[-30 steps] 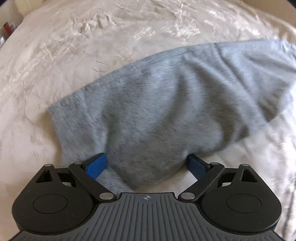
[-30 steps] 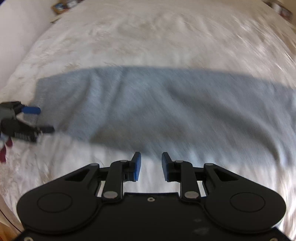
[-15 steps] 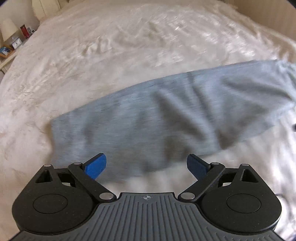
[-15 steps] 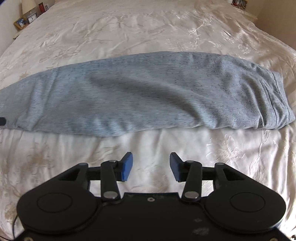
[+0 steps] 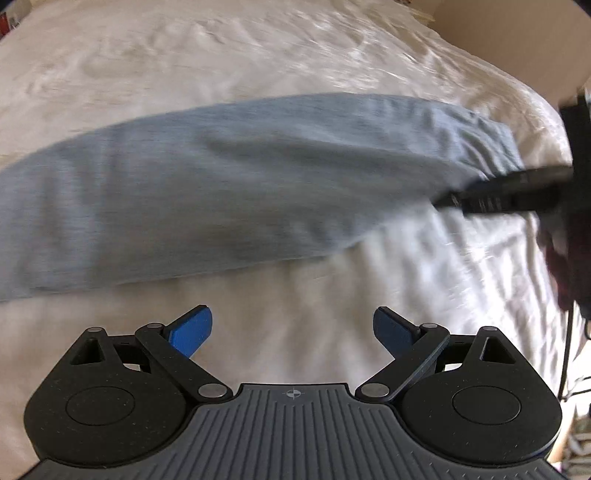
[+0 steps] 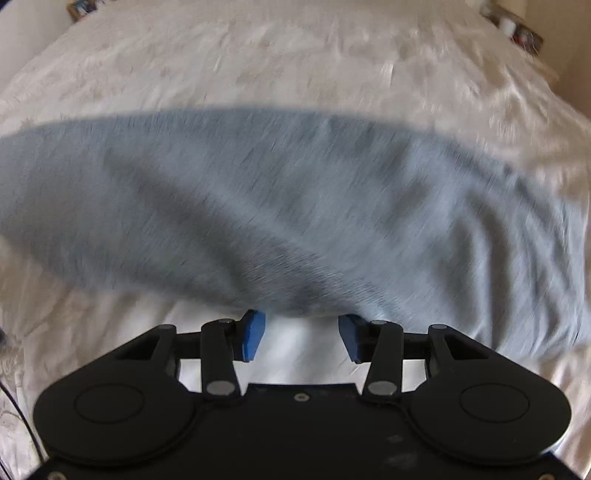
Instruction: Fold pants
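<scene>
Grey pants [image 5: 240, 184] lie folded lengthwise in a long band across the white bed [image 5: 332, 55]. My left gripper [image 5: 293, 328] is open wide over bare sheet, a short way in front of the pants' near edge, with nothing between its fingers. My right gripper [image 6: 301, 334] has its tips right at the near edge of the pants [image 6: 295, 203]. Its jaws are closing, only sheet shows between the pads, and no cloth is pinched. The right gripper [image 5: 498, 194] also shows as a dark blur over the waistband end in the left wrist view. Both views are motion-blurred.
The crinkled white bedspread [image 6: 295, 55] spreads all around the pants. A bedside shelf with small items [image 6: 521, 31] sits at the far right and a picture frame [image 6: 79, 7] at the far left. A beige wall [image 5: 517, 44] bounds the bed, and a dark cable [image 5: 567, 350] hangs at the right.
The left gripper slid off the pants and along them towards the waistband, staying open. The right gripper's jaws widened from nearly shut, and it moved up to the pants' near edge.
</scene>
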A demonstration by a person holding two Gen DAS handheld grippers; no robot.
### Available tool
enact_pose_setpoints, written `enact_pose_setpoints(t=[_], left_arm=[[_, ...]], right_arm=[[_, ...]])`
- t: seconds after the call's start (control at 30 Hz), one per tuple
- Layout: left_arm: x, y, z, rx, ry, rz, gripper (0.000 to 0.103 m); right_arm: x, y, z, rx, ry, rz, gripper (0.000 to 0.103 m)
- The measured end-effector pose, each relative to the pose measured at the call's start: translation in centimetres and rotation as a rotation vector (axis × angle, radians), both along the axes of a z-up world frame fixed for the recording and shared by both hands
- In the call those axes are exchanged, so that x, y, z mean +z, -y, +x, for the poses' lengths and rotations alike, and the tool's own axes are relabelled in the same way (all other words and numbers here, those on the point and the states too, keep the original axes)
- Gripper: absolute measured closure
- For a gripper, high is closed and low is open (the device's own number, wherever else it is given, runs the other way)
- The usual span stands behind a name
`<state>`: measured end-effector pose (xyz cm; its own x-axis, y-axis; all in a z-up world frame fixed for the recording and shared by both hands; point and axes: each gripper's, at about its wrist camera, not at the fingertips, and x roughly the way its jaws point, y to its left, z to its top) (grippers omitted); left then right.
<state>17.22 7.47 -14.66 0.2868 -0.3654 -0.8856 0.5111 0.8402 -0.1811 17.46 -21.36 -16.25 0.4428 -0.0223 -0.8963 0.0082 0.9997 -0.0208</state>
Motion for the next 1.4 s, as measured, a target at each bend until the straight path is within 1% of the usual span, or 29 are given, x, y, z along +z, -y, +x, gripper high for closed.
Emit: enact_pose_setpoints(t=[0.07, 0.13, 0.3, 0.37, 0.43, 0.47, 0.53, 0.57, 0.63, 0.7, 0.77, 0.8, 0.83, 0.87, 0.9, 0.93, 1.0, 1.07, 1.1, 1.13, 1.17, 1.2, 1.27, 1.3, 1.4], left_arm=[[-0.7, 2.4, 0.1, -0.005, -0.013, -0.008, 0.008], [-1.1, 4.6, 0.4, -0.021, -0.016, 0.001, 0.008], [-1.4, 8.1, 2.4, -0.052, 0.003, 0.031, 0.008], [-1.6, 9.1, 3.3, -0.065, 0.008, 0.053, 0.008], [-1.7, 9.6, 4.3, -0.069, 0.010, 0.075, 0.008], [-1.5, 9.8, 4.8, -0.066, 0.006, 0.071, 0.008], [-0.7, 9.5, 5.5, -0.060, 0.012, 0.039, 0.008], [-0.3, 9.2, 5.8, -0.056, 0.014, 0.031, 0.008], [0.3, 9.0, 6.5, -0.054, 0.011, 0.024, 0.008], [0.8, 8.6, 7.0, -0.062, 0.005, 0.014, 0.008], [1.1, 8.8, 7.3, -0.073, -0.003, 0.015, 0.008], [1.2, 8.8, 7.4, -0.082, -0.004, 0.018, 0.008], [1.3, 8.9, 7.5, -0.092, -0.004, 0.022, 0.008], [1.4, 8.9, 7.5, -0.100, -0.002, 0.023, 0.008], [1.5, 9.1, 7.6, -0.107, -0.002, 0.026, 0.008], [1.6, 9.3, 7.8, -0.112, -0.002, 0.028, 0.008], [1.9, 9.2, 7.8, -0.119, 0.002, 0.027, 0.008], [2.2, 9.0, 7.8, -0.118, 0.003, 0.024, 0.008], [2.3, 8.9, 7.9, -0.116, 0.004, 0.022, 0.008], [2.4, 8.8, 7.9, -0.113, 0.006, 0.019, 0.008], [2.5, 8.7, 7.8, -0.110, 0.009, 0.016, 0.008], [2.6, 8.5, 7.8, -0.107, 0.013, 0.015, 0.008], [2.9, 8.1, 7.3, -0.113, 0.018, 0.001, 0.008], [3.0, 7.9, 7.0, -0.127, 0.010, -0.018, 0.008], [2.8, 7.3, 5.2, -0.189, -0.036, -0.084, 0.008]], right_arm=[[0.9, 1.7, 1.0, 0.019, 0.010, 0.024, 0.065], [1.7, 3.0, 1.7, 0.022, 0.018, 0.061, 0.065], [2.3, 5.5, 2.5, -0.020, 0.004, 0.189, 0.065], [2.2, 6.0, 2.6, -0.033, -0.005, 0.229, 0.066], [2.3, 6.3, 2.7, -0.045, -0.007, 0.243, 0.065], [2.3, 6.6, 2.6, -0.061, -0.009, 0.258, 0.065], [2.5, 7.6, 1.9, -0.110, -0.015, 0.316, 0.065], [2.4, 8.0, 1.4, -0.136, -0.022, 0.358, 0.061], [2.1, 8.2, 0.2, -0.149, -0.043, 0.414, 0.056], [1.3, 7.5, -0.9, -0.128, -0.065, 0.404, 0.052], [0.3, 6.5, -1.9, -0.102, -0.068, 0.383, 0.043], [-0.3, 6.2, -2.1, -0.100, -0.066, 0.390, 0.036], [-0.9, 5.9, -2.1, -0.104, -0.060, 0.407, 0.032], [-1.4, 5.7, -2.0, -0.113, -0.046, 0.426, 0.026], [-1.8, 5.6, -1.9, -0.129, -0.027, 0.445, 0.022], [-2.1, 5.6, -1.8, -0.149, -0.006, 0.469, 0.021], [-2.5, 5.9, -1.1, -0.194, 0.041, 0.536, 0.012], [-2.8, 6.3, -0.3, -0.247, 0.072, 0.592, 0.010], [-2.8, 6.5, 0.1, -0.263, 0.081, 0.626, 0.011], [-2.8, 6.7, 0.4, -0.282, 0.085, 0.663, 0.034], [-2.9, 7.0, 0.9, -0.296, 0.063, 0.703, 0.081], [-2.9, 7.2, 1.2, -0.312, 0.031, 0.718, 0.091], [-1.9, 7.5, 1.4, -0.303, -0.006, 0.712, 0.091], [-1.4, 7.6, 1.4, -0.290, -0.039, 0.705, 0.091], [0.3, 7.9, 1.3, -0.254, -0.182, 0.732, 0.091]])
